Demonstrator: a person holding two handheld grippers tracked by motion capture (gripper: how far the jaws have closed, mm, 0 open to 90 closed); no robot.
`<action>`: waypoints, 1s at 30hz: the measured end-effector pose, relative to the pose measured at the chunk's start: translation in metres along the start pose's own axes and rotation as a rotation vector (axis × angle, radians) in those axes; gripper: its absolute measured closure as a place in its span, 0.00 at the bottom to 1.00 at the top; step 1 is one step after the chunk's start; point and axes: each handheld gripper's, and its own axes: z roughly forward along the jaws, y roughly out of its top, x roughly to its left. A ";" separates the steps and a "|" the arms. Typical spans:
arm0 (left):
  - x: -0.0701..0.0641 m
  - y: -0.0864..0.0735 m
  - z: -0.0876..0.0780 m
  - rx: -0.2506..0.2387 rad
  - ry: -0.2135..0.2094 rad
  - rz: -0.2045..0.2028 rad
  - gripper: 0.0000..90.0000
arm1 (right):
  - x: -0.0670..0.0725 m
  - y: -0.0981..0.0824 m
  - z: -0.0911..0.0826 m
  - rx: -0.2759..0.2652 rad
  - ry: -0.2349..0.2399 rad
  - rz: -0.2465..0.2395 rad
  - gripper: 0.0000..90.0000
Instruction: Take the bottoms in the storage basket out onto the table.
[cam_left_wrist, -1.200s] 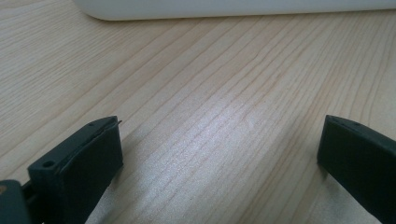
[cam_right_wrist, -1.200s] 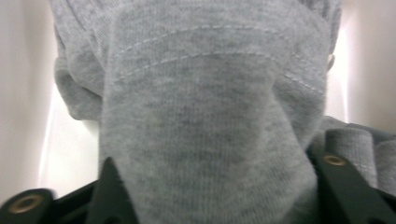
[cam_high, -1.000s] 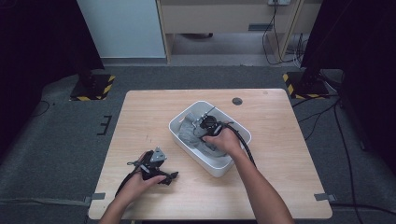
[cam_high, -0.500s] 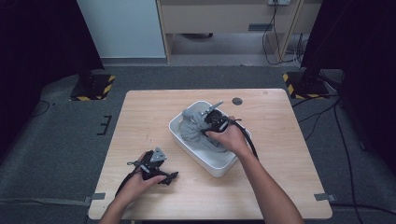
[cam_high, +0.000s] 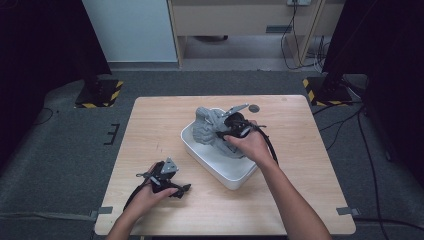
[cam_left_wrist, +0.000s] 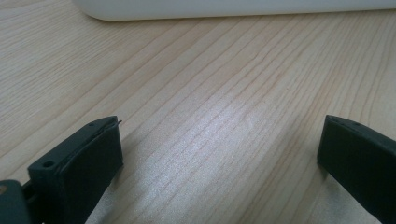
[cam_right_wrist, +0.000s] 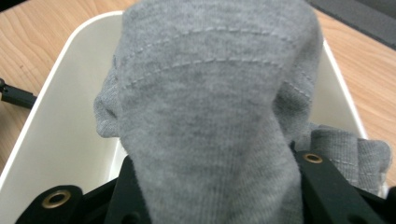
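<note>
Right gripper (cam_high: 220, 131): jaws partly closed and clamped on a bunch of grey cloth (cam_high: 209, 131); in the right gripper view the fabric (cam_right_wrist: 210, 107) bulges up between both black jaws and spreads wider than the gap.
Left gripper (cam_high: 186, 188): jaws wide apart with nothing between them; in the left gripper view only bare wood lies between the two pads (cam_left_wrist: 91, 161).
Grey cloth: held above the far end of the white tub (cam_high: 220, 167), its lower folds hanging down inside the tub.
White tub: near the middle of the wooden table (cam_high: 160, 130), set at a slant; the left gripper lies on the table in front of the tub, near its left side.
Hidden or unclear: the right hand (cam_high: 250, 145) covers the nearer part of the cloth; whether it is one garment or several cannot be told; the tub floor under the cloth is hidden; the tub is cut off at the top of the left gripper view (cam_left_wrist: 233, 7).
Small dark disc (cam_high: 254, 108): on the table beyond the tub, apart from it; what it is cannot be told.
Count: two grippers, two hands, one tub, one bundle of cloth, one disc.
</note>
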 end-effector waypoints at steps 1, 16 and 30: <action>0.000 0.000 0.000 0.000 0.000 0.000 0.00 | -0.001 0.000 -0.002 -0.005 -0.002 0.000 0.66; 0.000 0.000 0.000 -0.001 0.001 0.000 0.00 | 0.003 0.011 -0.026 -0.098 -0.006 -0.006 0.66; 0.000 0.000 0.000 0.000 0.002 0.000 0.00 | 0.001 0.014 -0.047 -0.144 -0.011 -0.004 0.66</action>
